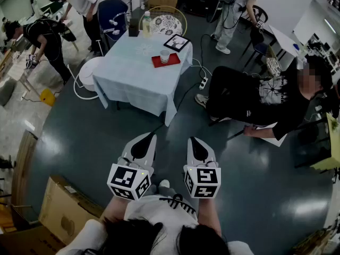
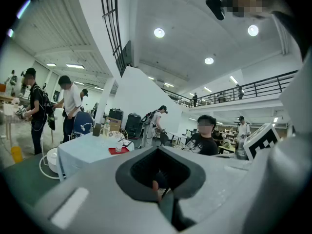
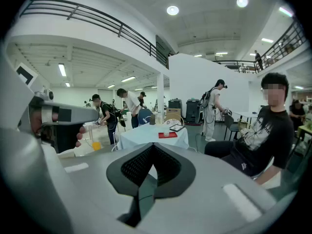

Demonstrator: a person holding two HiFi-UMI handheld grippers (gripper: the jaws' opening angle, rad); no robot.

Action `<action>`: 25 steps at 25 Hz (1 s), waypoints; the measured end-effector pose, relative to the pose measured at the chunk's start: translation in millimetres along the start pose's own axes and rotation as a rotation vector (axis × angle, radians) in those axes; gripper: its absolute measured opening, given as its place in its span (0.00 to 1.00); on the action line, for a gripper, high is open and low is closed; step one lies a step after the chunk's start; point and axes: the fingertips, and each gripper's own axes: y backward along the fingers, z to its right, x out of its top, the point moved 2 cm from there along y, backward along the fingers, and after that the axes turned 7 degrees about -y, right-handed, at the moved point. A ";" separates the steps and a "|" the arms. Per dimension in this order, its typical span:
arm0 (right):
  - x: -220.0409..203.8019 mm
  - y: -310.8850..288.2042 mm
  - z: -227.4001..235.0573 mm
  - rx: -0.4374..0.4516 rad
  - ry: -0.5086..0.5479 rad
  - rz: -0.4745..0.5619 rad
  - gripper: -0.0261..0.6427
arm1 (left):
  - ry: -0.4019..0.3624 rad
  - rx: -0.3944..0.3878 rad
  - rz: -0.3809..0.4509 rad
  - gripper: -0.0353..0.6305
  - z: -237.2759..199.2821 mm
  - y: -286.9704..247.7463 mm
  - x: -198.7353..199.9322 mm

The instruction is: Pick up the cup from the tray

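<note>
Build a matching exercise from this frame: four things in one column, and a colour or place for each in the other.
1 cup
2 tray
3 tablecloth
4 cardboard box

A light blue
B at the head view's lower left
C red
D standing on the tray

Pairs: 1-D, 2-C, 3-A, 4-B

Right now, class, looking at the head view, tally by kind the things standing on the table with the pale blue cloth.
Red tray: 1
Cup: 1
Bottle: 1
Framed picture: 1
Dark box: 1
Total: 5
White mark on the cloth: unclear, not counted.
</note>
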 end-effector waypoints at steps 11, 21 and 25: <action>4.4 -4.4 6.6 -0.002 0.027 -0.012 0.07 | 0.016 0.009 -0.017 0.05 -0.6 -10.0 -0.3; 3.0 -13.0 22.7 0.012 -0.009 -0.011 0.08 | 0.016 0.048 -0.038 0.05 -2.1 -14.3 -8.5; 8.3 -20.3 28.1 0.046 -0.031 0.006 0.10 | 0.025 0.086 -0.051 0.05 -13.2 -14.7 -13.6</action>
